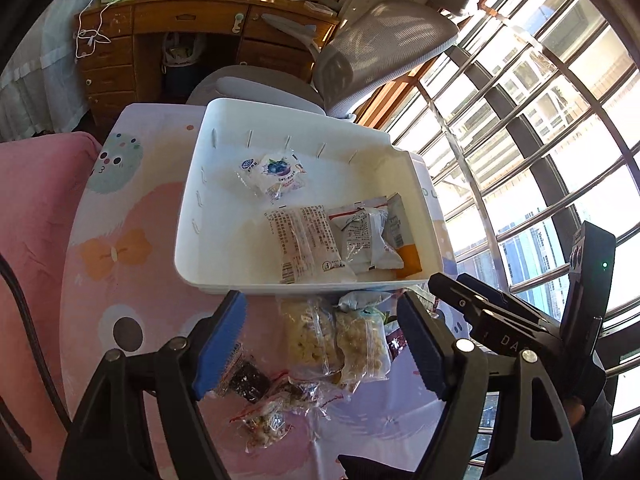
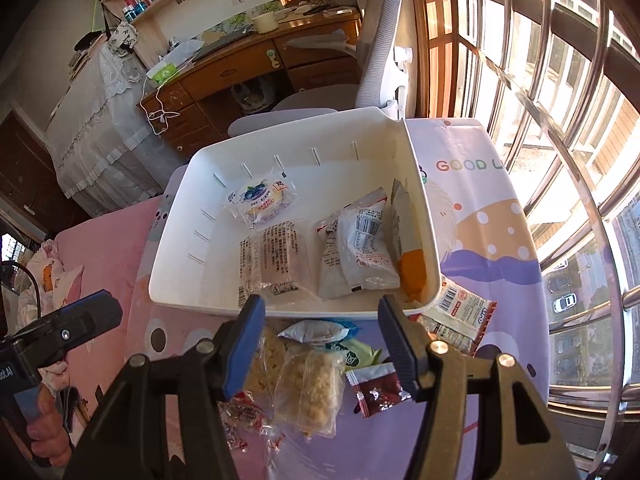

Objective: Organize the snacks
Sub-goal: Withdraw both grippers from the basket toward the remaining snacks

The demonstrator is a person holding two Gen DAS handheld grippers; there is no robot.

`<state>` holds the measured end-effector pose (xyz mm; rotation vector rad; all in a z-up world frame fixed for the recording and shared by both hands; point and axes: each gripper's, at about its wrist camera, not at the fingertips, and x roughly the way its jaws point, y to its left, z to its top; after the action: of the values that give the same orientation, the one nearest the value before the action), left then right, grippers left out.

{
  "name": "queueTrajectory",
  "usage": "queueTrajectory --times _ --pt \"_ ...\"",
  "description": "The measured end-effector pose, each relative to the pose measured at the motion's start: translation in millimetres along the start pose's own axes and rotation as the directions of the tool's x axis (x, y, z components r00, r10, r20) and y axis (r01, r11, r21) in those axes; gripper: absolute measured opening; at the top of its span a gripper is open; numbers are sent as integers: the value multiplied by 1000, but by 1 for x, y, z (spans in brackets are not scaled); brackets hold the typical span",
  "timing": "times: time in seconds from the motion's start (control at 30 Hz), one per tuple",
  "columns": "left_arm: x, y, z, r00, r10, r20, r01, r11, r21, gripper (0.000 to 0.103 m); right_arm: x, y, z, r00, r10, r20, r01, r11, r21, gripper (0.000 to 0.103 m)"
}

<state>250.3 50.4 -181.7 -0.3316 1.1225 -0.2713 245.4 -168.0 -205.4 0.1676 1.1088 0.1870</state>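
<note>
White bin (image 1: 192,216) standing on the patterned cloth of the surface (image 1: 120,272), toward its far edge, with an office chair (image 1: 380,52) and a wooden desk (image 1: 192,16) beyond.

Inside the bin: a round blueberry-printed pastry packet (image 2: 260,200) near the far-left corner; a long clear packet with printed text (image 2: 272,260) against the near wall; a grey-white packet (image 2: 360,252) to its right; an orange-ended sachet (image 2: 408,256) leaning on the right wall.

Outside the bin, just beside its near wall: two clear packets of pale crumbly snack (image 1: 340,340) lying side by side, touching; a crumpled light-blue wrapper (image 2: 316,330) between them and the bin wall; a dark red foil sachet (image 2: 376,390) to their right; a red-and-white barcode packet (image 2: 456,316) at the bin's near-right corner, partly tucked under it; dark and mixed small packets (image 1: 264,400) closer to the near edge.

Left gripper (image 1: 320,344) hovering above the loose packets, blue-padded fingers spread wide, nothing between the pads and nothing touched. Right gripper (image 2: 320,344) likewise above the same pile, fingers parted and empty, its body visible at the right of the left wrist view. A hand (image 2: 44,436) on the left gripper's handle, seen at the lower left of the right wrist view.
</note>
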Motion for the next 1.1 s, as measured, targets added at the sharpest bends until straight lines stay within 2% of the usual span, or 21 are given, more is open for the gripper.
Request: queueTrajectory --times 0.33,0.63,1.1 --pt "-39 30 -40 1000 -22 -12 22 999 49 77 -29 31 -54 998 -45 34 42 997 64 59" --pt "-61 45 -72 998 -32 -47 38 990 138 77 -43 56 -102 996 -70 58 63 991 119 59" --pt "-73 62 -104 995 1 -100 21 975 219 77 -41 88 -165 997 -32 74 21 990 139 59"
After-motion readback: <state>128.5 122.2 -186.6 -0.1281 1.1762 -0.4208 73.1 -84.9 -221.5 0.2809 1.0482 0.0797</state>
